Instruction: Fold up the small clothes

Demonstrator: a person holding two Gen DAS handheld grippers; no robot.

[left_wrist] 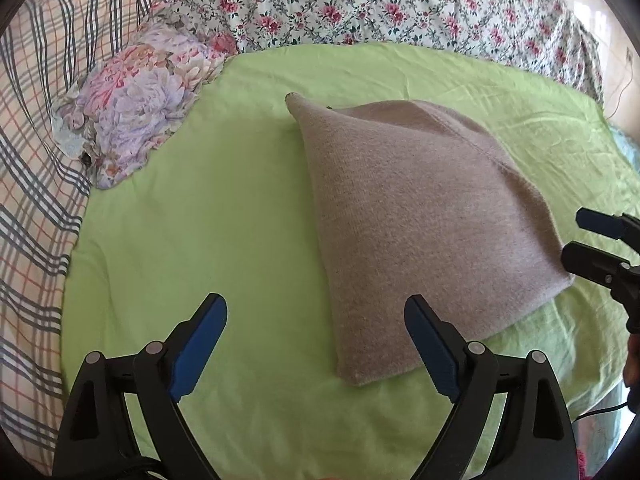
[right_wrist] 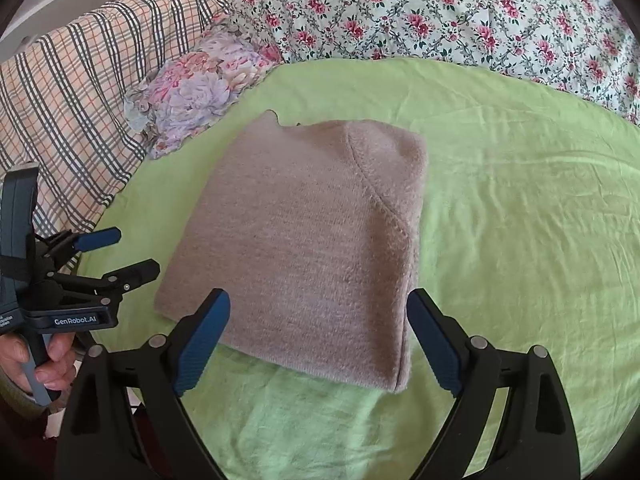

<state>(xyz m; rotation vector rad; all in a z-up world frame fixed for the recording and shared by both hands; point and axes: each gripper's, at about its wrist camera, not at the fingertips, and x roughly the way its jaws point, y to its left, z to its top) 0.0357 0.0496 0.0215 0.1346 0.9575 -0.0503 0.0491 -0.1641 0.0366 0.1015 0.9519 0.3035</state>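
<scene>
A grey-beige knitted garment (left_wrist: 420, 220) lies folded into a compact block on the green sheet (left_wrist: 200, 220); it also shows in the right wrist view (right_wrist: 312, 248). My left gripper (left_wrist: 316, 320) is open and empty, hovering just in front of the garment's near left corner. My right gripper (right_wrist: 318, 320) is open and empty, hovering over the garment's near edge. The right gripper also shows at the right edge of the left wrist view (left_wrist: 576, 236), by the garment's right corner. The left gripper shows at the left of the right wrist view (right_wrist: 132, 252), held by a hand.
A floral purple-pink cloth bundle (left_wrist: 140, 108) lies at the sheet's far left. A plaid bedsheet (left_wrist: 36, 160) is on the left and a rose-print quilt (left_wrist: 400, 4) runs along the back. The green sheet (right_wrist: 520, 220) lies to the garment's right.
</scene>
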